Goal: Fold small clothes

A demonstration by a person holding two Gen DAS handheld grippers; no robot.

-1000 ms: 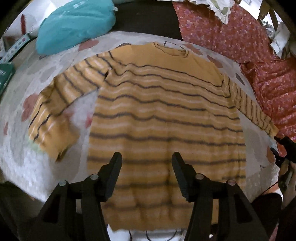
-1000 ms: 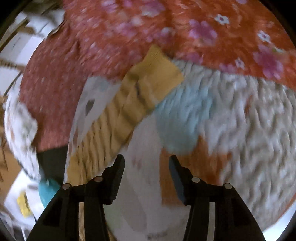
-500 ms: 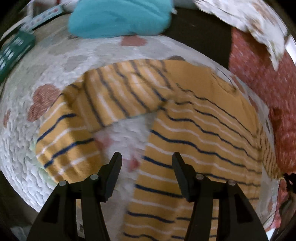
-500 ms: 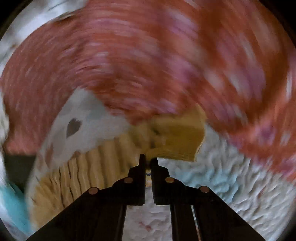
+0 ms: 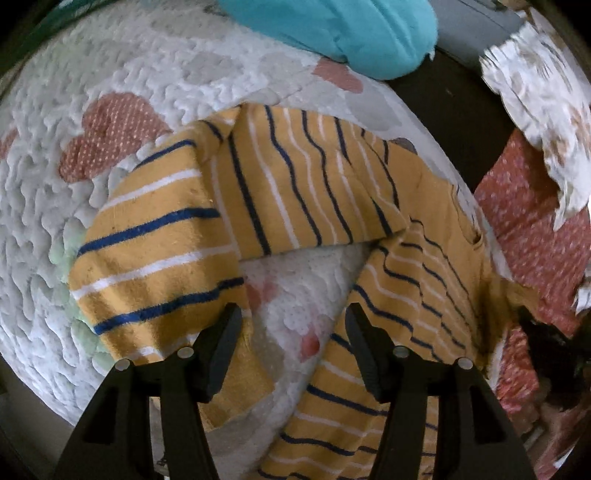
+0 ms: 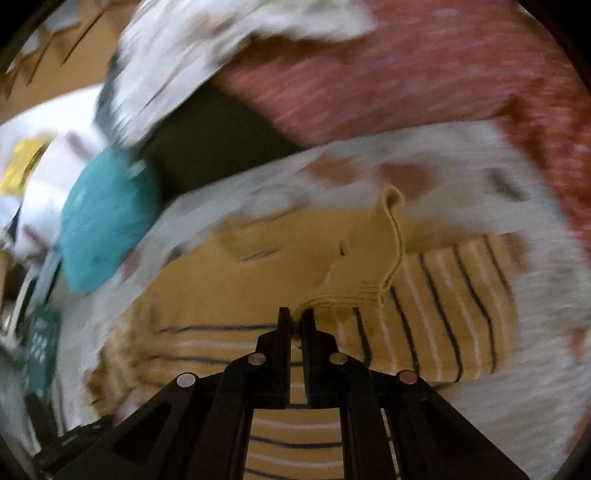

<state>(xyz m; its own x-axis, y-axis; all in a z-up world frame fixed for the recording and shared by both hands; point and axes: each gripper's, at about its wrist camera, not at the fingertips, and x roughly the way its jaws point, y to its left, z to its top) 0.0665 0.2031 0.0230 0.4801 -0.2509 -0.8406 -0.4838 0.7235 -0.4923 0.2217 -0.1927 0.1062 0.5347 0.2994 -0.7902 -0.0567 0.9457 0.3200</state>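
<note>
I had the striped sweater (image 5: 288, 192) lying flat on the white quilt (image 5: 122, 66), and I judged the whole next move to hang on how its two sleeves lay from my two tools.

My right gripper (image 6: 296, 314) was pressed together on the plain yellow cuff (image 6: 373, 266) of one sleeve, pinching the cloth at its near edge. That cuff stood lifted off the sweater, and the striped length of that sleeve (image 6: 443, 306) ran out to the right of it in the right wrist view, bent back over the sweater's body (image 6: 221, 291). The picture was smeared, so I could not tell how flat the rest of that sleeve sat.

My left gripper (image 5: 293, 343) was spread and widening a little, with nothing between its fingers; bare quilt showed in the gap. The other sleeve (image 5: 159, 266) lay just left of that gap, its long axis running from the shoulder down toward the gripper, and one finger (image 5: 221, 347) overlapped its lower end in the view, though I could not tell if it touched. The sweater's body lay to the right of the gap.

So I reckoned the left hand was the nearer one for that free sleeve, needing only a short shift to the left, while the right had to carry its cuff across the body. A teal bundle (image 5: 332, 33) sat beyond the sweater's collar end, well clear.
</note>
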